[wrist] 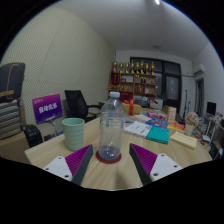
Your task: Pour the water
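Observation:
A clear plastic water bottle (112,125) with a pale cap stands upright on a red coaster (110,157) on the wooden table (110,178). It stands between and just ahead of my fingertips, with a gap at each side. My gripper (112,160) is open, its purple pads (80,163) flanking the coaster. A pale green cup (73,133) stands on the table to the left of the bottle, a little farther back.
Books and small boxes (158,133) lie on the table to the right of the bottle. Black office chairs (80,106) stand behind the table. A purple sign (46,108) is at the left, and shelves with bottles (135,75) line the back wall.

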